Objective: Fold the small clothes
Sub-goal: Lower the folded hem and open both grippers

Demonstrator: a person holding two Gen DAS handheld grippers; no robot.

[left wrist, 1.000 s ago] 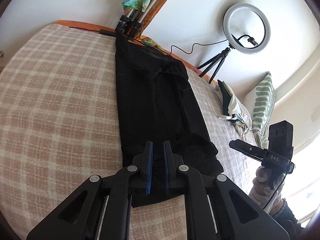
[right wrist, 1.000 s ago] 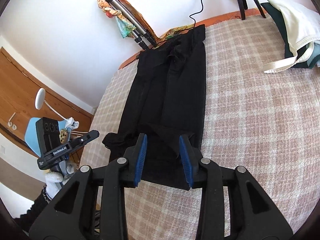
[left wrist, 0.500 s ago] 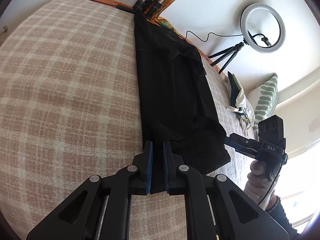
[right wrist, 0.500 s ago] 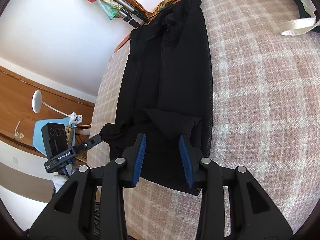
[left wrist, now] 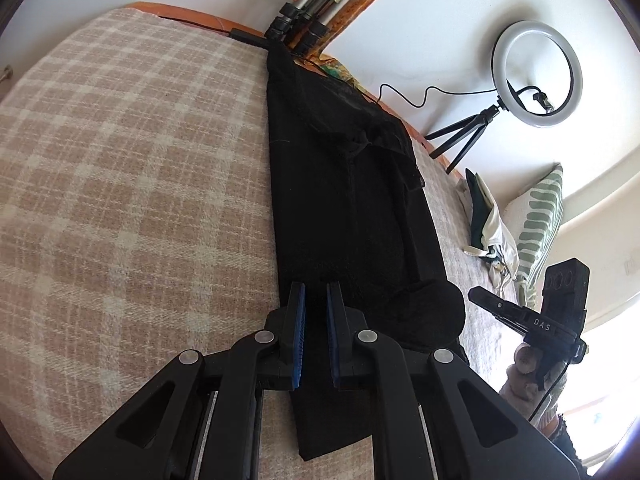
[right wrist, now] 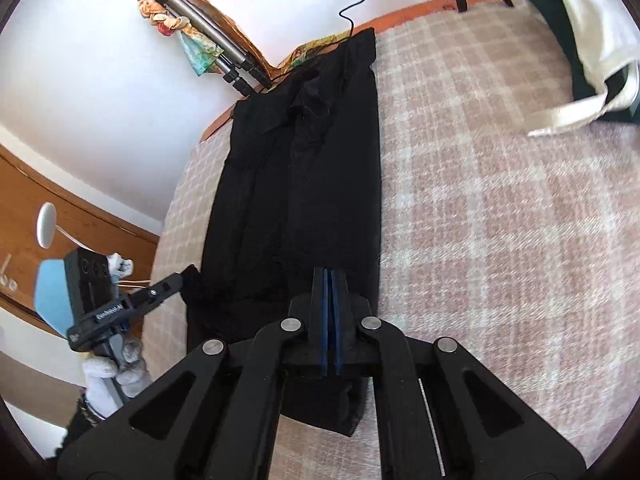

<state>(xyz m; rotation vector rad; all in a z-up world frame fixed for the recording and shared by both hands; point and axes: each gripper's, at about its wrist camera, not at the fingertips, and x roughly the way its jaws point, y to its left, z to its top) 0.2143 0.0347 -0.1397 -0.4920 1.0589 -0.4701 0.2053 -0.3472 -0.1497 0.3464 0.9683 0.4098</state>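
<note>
**Black trousers lie lengthwise on the bed**

The long black fabric trousers [left wrist: 352, 208] stretch away from both cameras along the beige checked blanket [left wrist: 132, 184]. The left gripper [left wrist: 316, 308] pinches their near edge; the right gripper [right wrist: 330, 292], jaws together, apparently clamps the hem.

Your garment [left wrist: 352, 216] lies lengthwise on the bed [left wrist: 132, 184], mid-frame; the ring light [left wrist: 536, 74] stands upper right, with the pillow [left wrist: 540, 220] below it.
</note>
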